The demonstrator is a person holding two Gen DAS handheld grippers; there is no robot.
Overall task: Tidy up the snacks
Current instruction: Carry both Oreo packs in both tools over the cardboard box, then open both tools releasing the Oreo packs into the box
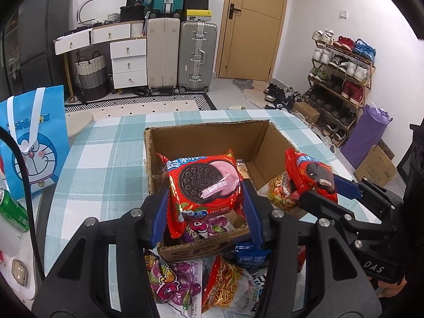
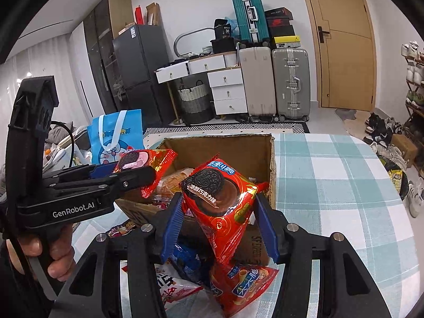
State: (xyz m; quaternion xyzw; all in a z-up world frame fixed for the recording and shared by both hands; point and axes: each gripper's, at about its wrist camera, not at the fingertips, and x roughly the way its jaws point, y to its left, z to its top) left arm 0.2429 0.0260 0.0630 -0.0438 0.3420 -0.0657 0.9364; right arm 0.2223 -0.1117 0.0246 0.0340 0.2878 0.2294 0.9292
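Red Oreo packs, two, each gripper's fingers clamped on one, over one cardboard box (image 1: 212, 137)

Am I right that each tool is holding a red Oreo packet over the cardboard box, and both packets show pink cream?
Not quite. Only the left tool's Oreo packet shows pink cream, seen in the left wrist view. The right tool's packet shows brown chocolate cream in the right wrist view. Both are indeed red and held over the cardboard box.
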